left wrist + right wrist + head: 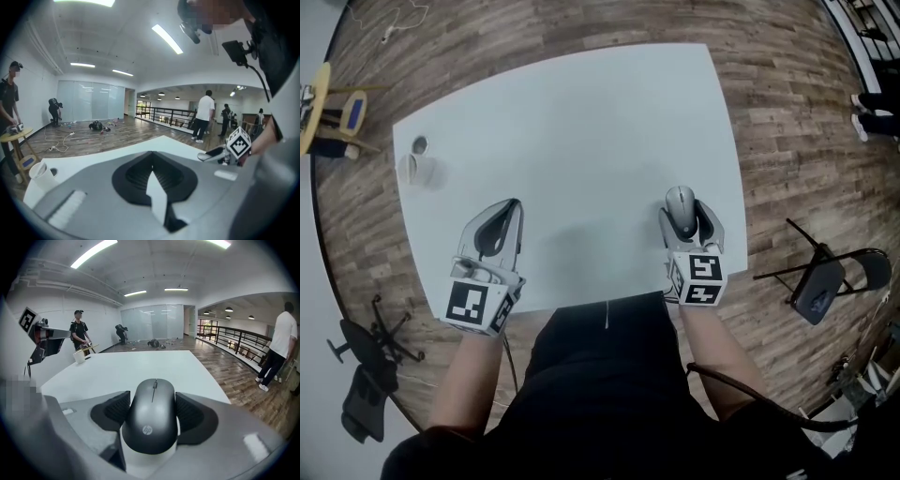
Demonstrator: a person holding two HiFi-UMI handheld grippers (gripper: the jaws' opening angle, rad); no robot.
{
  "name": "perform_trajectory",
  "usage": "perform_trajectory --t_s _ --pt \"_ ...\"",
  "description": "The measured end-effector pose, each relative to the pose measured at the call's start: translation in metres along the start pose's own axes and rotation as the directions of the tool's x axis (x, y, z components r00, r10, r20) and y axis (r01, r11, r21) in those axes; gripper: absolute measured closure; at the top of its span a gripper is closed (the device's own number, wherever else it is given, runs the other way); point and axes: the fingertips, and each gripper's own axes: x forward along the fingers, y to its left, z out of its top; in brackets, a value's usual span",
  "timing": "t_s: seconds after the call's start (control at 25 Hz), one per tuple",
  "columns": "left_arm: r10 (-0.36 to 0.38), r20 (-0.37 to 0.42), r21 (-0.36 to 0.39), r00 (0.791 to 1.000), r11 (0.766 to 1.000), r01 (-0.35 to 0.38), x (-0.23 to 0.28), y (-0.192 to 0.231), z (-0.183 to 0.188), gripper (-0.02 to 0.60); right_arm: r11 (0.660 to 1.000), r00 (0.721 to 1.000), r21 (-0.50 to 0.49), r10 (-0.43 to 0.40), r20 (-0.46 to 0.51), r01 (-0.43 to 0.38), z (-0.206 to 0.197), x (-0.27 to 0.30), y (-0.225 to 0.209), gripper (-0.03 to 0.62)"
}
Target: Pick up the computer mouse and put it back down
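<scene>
A: Where was the computer mouse (152,416)?

B: Between the fingers (112,411) of the right gripper (684,210), its scroll-wheel end pointing out past the fingertips. Both fingers pressed against its sides, so they were grasping it.

A: Lifted, or down on the counter (581,112)?

B: I couldn't tell. The pale counter stretched away beyond the fingertips, and the mouse hid whatever lay beneath it.

A: And the left gripper (508,210)?

B: Its fingers (133,176) were clenched, tips meeting, with nothing between them. They were over the counter too, side by side with the right fingers and well apart from them.

A: Anything else on the counter?

B: A white cup (416,171), well beyond the left fingertips and off to their outer side. A dark round thing (419,145) lay just past it; I couldn't make out what it was.
</scene>
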Motion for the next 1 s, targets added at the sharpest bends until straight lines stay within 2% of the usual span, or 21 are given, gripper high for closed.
perform_trajectory --t_s 0.36,0.64,0.72,0.88,1.0 --pt "-0.006 -0.031 -0.016 1.0 1.0 0.006 0.006 0.006 -0.016 0.578 1.0 1.0 0.012 0.002 -0.031 -0.002 -0.009 0.01 0.004 0.292" --pt "-0.045 -0.036 -0.079 0.998 0.996 0.042 0.017 -0.018 -0.019 0.578 1.0 0.998 0.002 0.01 -0.056 -0.01 -0.014 0.011 0.003 0.292" --pt "-0.052 -0.057 -0.066 0.997 0.997 0.048 0.014 -0.015 -0.029 0.578 1.0 0.998 0.007 0.011 -0.065 -0.011 -0.017 0.013 0.006 0.292" --pt "-0.042 -0.071 -0.102 0.997 0.994 0.035 0.013 -0.013 -0.031 0.578 1.0 0.997 0.009 0.015 -0.076 -0.015 -0.019 0.016 0.007 0.292" --pt "-0.032 -0.078 -0.101 0.996 0.995 0.024 0.012 -0.014 -0.036 0.578 1.0 0.997 0.01 0.018 -0.08 -0.017 -0.021 0.018 0.003 0.292"
